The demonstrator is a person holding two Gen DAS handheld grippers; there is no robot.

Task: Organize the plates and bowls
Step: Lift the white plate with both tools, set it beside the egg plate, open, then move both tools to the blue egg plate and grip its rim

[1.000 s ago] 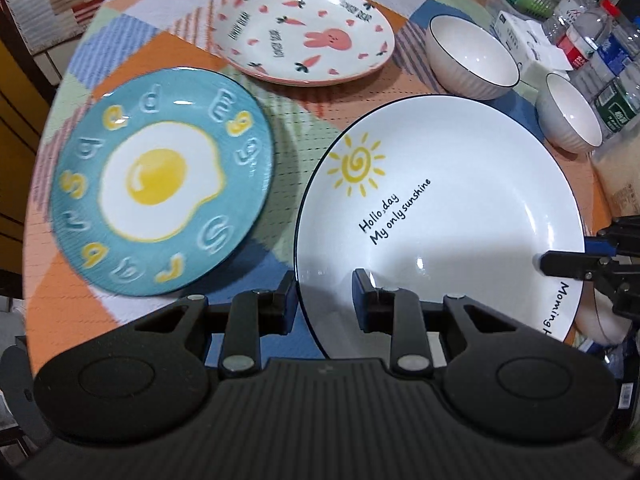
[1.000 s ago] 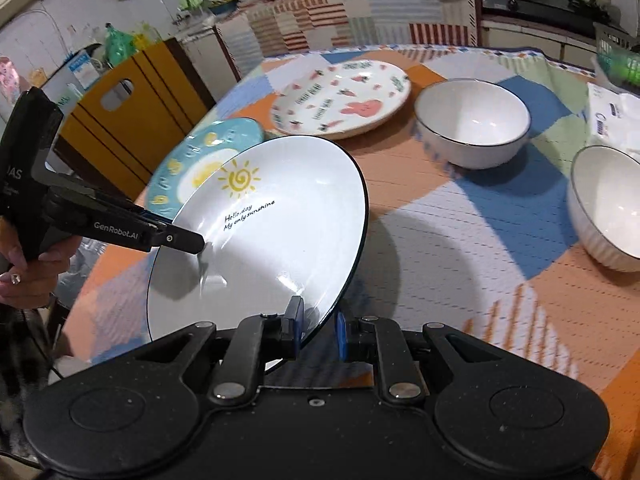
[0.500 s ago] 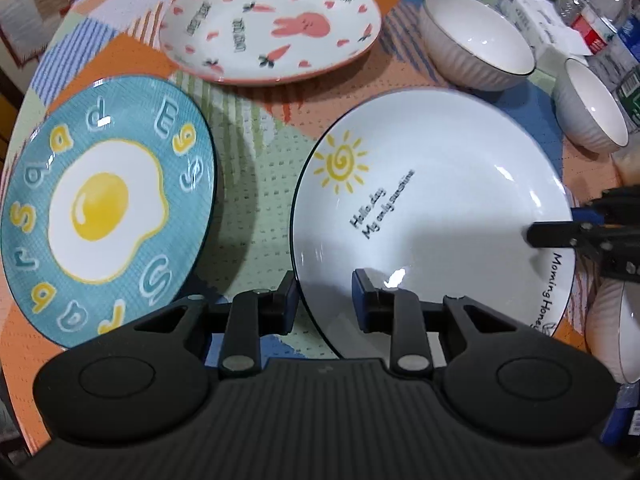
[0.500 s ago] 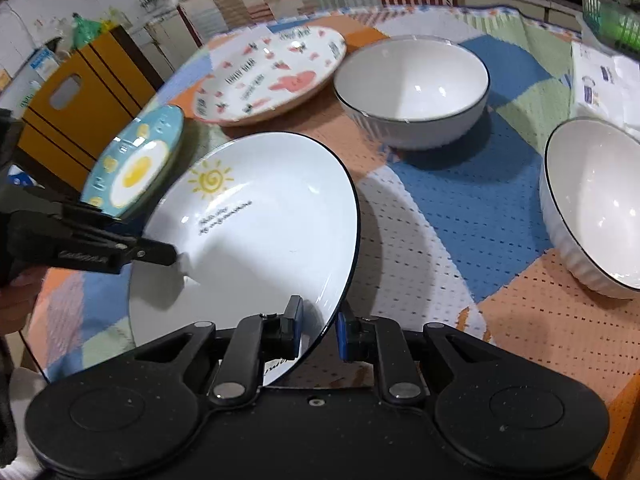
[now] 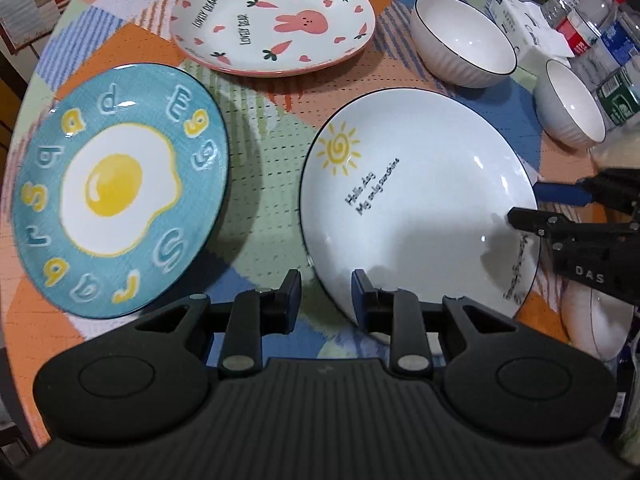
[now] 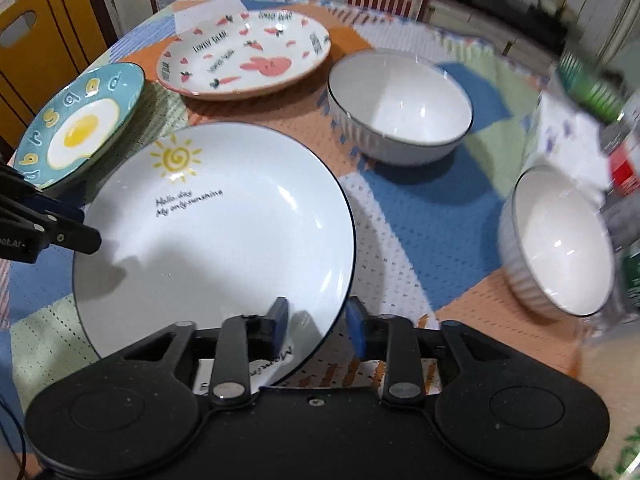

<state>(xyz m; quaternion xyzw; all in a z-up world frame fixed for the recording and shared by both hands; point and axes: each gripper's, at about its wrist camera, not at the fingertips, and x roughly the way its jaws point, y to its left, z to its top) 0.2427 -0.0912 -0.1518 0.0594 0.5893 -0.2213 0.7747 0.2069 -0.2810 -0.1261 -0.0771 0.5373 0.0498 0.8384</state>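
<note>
A white plate with a sun drawing lies on the patchwork tablecloth. My left gripper is shut on its near-left rim, one finger over the plate and one outside. My right gripper straddles the opposite rim; its jaws are opening and the pads stand off the rim. A blue egg plate lies to the left and a pink bunny plate at the back. Two white ribbed bowls stand to the right.
Water bottles and a tissue pack crowd the table's right edge. Another white bowl shows under the right gripper. A yellow cabinet stands beyond the table's left side.
The white plate has come down from a tilt to lie flat on the cloth. The right gripper's jaws have parted from its rim. The left grip is unchanged.
</note>
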